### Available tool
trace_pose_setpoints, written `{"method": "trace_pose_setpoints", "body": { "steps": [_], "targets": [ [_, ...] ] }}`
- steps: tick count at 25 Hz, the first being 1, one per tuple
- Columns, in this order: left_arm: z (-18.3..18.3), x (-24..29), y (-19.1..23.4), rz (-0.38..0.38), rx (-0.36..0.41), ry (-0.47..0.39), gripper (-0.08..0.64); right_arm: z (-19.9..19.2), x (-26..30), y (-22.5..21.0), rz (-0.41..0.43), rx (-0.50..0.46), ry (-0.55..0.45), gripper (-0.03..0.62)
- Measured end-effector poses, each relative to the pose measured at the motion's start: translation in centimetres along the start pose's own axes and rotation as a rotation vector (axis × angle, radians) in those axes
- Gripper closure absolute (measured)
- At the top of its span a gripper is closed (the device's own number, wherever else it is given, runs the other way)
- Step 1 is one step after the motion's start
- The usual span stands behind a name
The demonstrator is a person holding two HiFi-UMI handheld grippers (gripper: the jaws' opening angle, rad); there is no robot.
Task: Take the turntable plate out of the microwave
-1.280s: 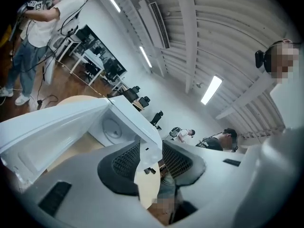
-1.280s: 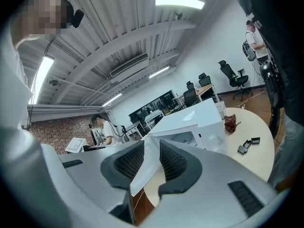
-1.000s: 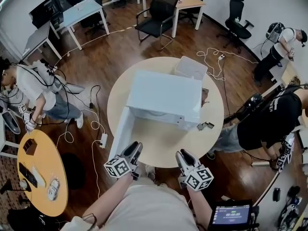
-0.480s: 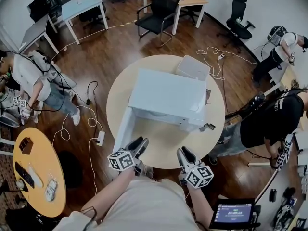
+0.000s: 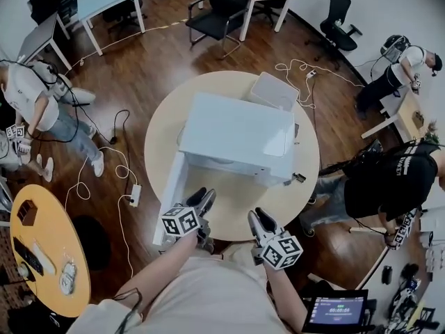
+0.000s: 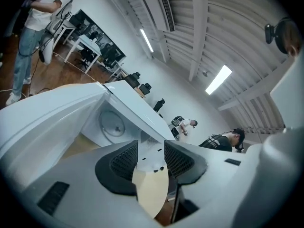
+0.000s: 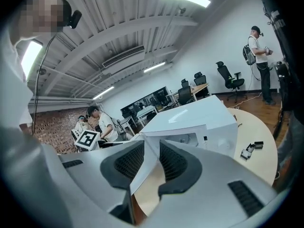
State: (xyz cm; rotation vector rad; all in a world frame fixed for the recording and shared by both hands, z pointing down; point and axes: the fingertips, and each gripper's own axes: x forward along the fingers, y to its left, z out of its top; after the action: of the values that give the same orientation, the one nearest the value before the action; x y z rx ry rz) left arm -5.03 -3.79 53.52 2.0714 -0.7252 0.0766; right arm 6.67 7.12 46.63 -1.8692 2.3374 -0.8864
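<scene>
- White microwave stands in the middle of a round beige table. Its door is swung wide to the left, so the inside faces the person.
- The turntable plate is inside the microwave. The left gripper view shows it as a pale round disc deep in the opening, and nothing touches it.
- The left gripper hangs just in front of the opening, beside the door, aimed inward and a little downward. Its jaws have just been opening and stand wide apart with nothing between them, likely made ready for the plate's rim.
- The right gripper hovers over the near edge of the table, to the right of the left one, and also faces the microwave. Its jaws show a narrower gap and hold nothing. It is probably placed there to steady the plate's other side.
- By my reading, the reach is under way and the grasp is not yet made. The opening is low, so the tongs would have to go in fairly flat to get under or around the rim.
</scene>
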Motion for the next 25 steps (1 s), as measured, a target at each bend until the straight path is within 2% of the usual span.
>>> {"method": "trace_pose_setpoints", "body": {
  "steps": [4, 5, 11, 17, 25],
  "targets": [
    [-0.4, 1.8, 1.3, 0.054, 0.023, 0.021, 0.398, -0.7, 1.2, 0.1, 0.008, -0.036, 0.034, 0.509],
    [-0.4, 2.1, 1.7, 0.065, 0.017, 0.020, 0.380, -0.8, 1.5, 0.1, 0.011, -0.041, 0.042, 0.509],
    [0.4, 4.7, 4.6, 0.135, -0.053, -0.018, 0.380, -0.9, 3.2, -0.1, 0.040, -0.038, 0.067, 0.509],
    [1.2, 6.0, 6.9, 0.208, -0.075, -0.061, 0.380, -1.0, 4.8, -2.0, 0.056, -0.032, 0.105, 0.509],
    [1.4, 6.7, 7.6, 0.242, -0.097, -0.093, 0.380, -0.7, 7.3, -4.9, 0.047, -0.080, 0.146, 0.509]
  ]
}}
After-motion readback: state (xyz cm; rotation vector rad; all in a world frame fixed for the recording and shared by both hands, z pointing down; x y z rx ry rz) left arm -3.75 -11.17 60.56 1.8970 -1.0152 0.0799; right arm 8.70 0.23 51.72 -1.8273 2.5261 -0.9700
